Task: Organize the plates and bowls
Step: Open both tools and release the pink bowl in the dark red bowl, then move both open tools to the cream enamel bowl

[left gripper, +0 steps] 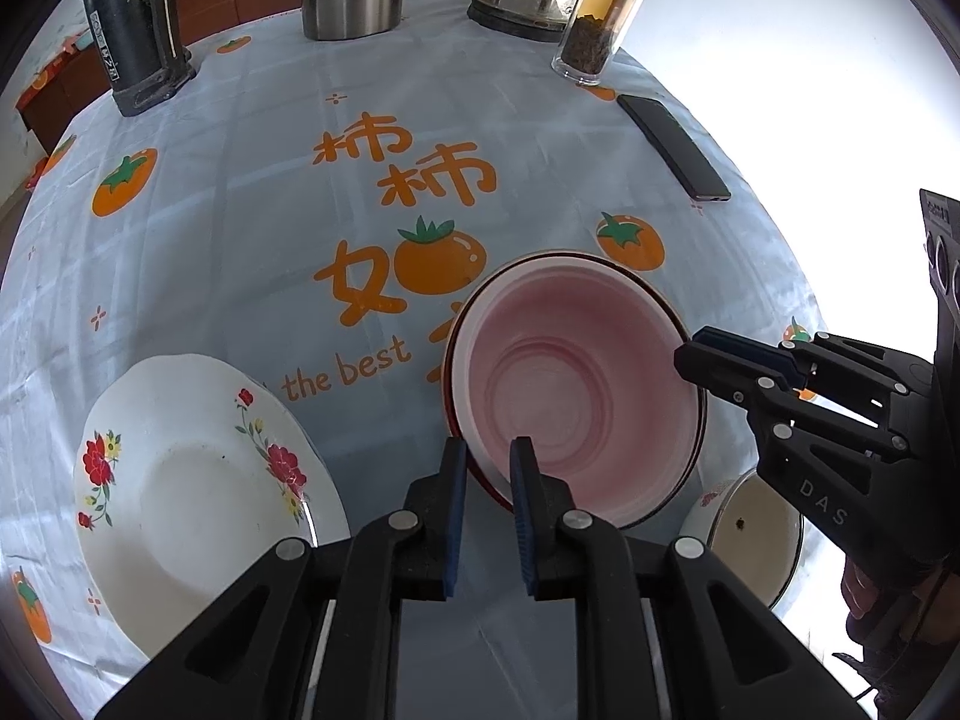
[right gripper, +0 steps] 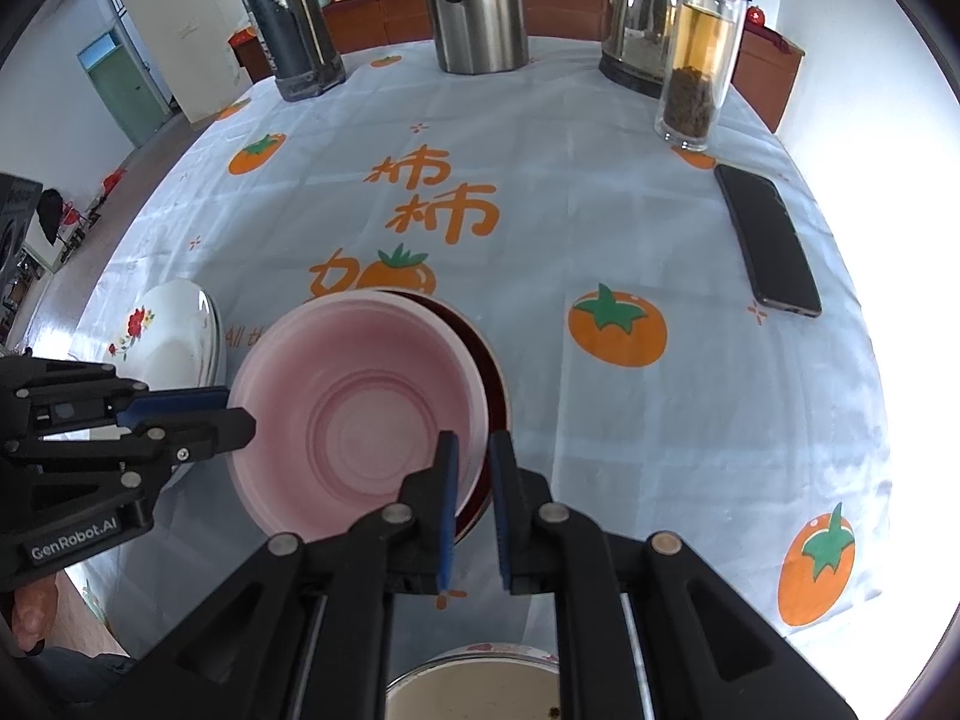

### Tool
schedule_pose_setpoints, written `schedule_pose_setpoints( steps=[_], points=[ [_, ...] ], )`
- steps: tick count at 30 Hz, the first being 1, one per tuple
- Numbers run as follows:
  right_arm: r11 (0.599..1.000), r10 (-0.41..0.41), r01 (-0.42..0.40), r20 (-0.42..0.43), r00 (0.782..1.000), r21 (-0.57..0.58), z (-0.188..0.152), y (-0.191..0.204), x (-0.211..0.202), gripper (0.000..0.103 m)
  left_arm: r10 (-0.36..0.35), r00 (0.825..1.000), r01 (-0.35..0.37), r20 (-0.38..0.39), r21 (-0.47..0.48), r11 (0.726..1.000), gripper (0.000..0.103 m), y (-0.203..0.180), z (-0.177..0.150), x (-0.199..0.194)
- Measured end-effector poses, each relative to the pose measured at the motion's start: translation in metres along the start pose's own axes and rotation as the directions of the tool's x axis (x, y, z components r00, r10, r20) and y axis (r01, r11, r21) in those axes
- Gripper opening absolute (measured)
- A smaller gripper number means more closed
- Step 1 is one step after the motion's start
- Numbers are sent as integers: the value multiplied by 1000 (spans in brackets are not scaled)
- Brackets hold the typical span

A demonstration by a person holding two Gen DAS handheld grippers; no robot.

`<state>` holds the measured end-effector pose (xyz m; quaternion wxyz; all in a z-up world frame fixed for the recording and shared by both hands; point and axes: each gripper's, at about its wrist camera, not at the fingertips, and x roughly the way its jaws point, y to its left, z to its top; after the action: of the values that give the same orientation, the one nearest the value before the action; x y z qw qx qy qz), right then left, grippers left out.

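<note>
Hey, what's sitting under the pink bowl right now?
The pink bowl is nested in a dark red bowl; only the red rim shows along one side. Both grippers' jaws straddle the rims. The rest of the red bowl, and anything inside it, is covered.

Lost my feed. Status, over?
Left tool and right tool both straddle the pink bowl's rim, not clamped. Bowl nested in a red one. Floral plate beside it.
</note>
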<state>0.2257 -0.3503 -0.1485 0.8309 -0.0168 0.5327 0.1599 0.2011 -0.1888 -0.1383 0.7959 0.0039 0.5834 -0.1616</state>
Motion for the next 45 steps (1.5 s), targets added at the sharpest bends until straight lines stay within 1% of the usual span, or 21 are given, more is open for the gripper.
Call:
schedule_pose_setpoints(
  steps=[1,3,6,7,9,11,12,20,26,33,45],
  points=[
    [1000,4,-4,1,1000,3,0,0,0,13,1,1000,-1,0,-2,1000,18,1,0,0],
    [1000,7,-7,7,1000,5,0,0,-2,20,2,1000,-2,0,-5,1000,18,2,-1,-1],
    [1000,11,-11,17,1000,9,0,0,-4,25,2,1000,-2,2,-9,1000,19,1,0,-2],
    [1000,10,-11,20,1000,9,0,1,-5,26,3,1000,-3,4,-11,1000,21,1,0,-3],
    [1000,11,-11,24,1000,8,0,2,-7,31,4,1000,-4,9,-7,1000,32,0,0,-4],
    [1000,7,-8,29,1000,9,-1,2,-8,37,16,1000,-16,24,-5,1000,53,0,0,-7],
    [1000,5,-6,33,999,11,-1,2,-9,39,18,999,-18,34,-3,1000,55,0,0,-9],
    [1000,4,-5,42,999,16,-1,2,-13,40,29,998,-29,61,5,1000,55,0,1,-17],
    [1000,2,-2,49,999,17,-2,4,-17,43,43,996,-44,84,8,999,55,-1,-1,-25],
    [1000,0,-1,57,998,14,-7,9,-25,45,37,994,-39,107,12,999,55,-3,-5,-36],
    [1000,-11,9,68,998,18,-17,16,-37,48,34,993,-36,114,15,999,55,-5,-16,-46]
  ],
)
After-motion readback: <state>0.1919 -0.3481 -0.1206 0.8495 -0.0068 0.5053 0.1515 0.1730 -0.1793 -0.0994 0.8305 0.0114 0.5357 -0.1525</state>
